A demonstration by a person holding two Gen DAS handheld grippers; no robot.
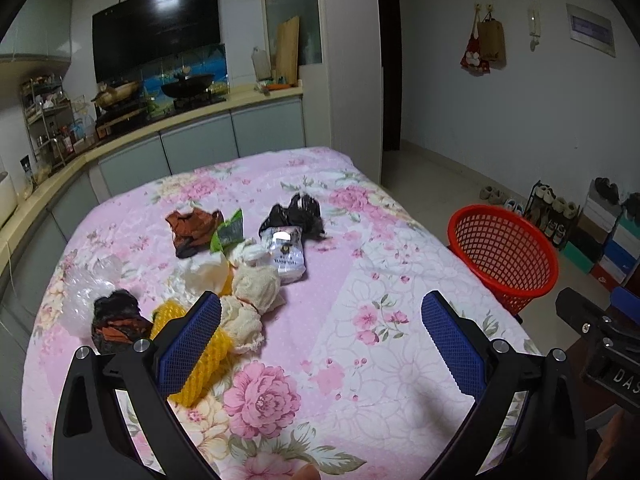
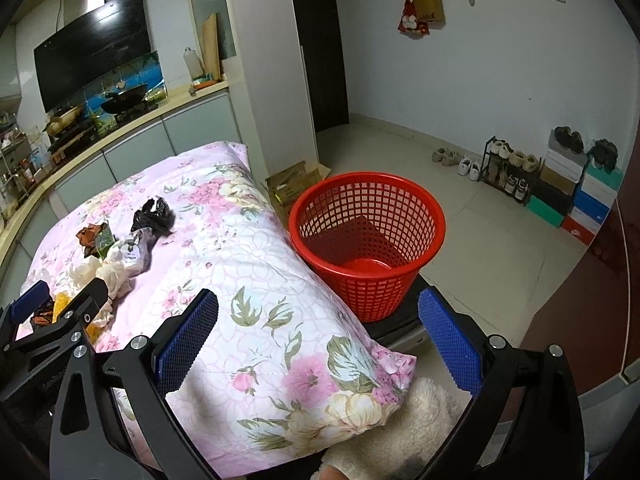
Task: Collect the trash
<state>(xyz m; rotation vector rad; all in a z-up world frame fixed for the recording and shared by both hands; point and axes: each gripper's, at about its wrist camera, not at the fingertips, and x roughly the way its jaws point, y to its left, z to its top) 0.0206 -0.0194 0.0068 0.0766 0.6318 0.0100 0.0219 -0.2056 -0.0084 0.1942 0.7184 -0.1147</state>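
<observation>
Trash [image 1: 248, 264] is lying piled on the floral quilt [image 1: 360, 280]: wrappers, cloth wads, yellow foam net [image 1: 200, 364]. I'm holding the left gripper [image 1: 320, 328] spread wide, hovering over the quilt beside the pile, gripping nothing. Right gripper [image 2: 318, 326] is also gaping, empty, pointing toward the red basket [image 2: 366, 236] sitting beside the quilt's edge.

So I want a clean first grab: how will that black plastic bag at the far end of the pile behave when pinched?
The black plastic bag looks crumpled and thin, so it will probably collapse between the fingers. It seems light for its size. Its glossy film may slip, and loose corners might trail on the quilt.
</observation>
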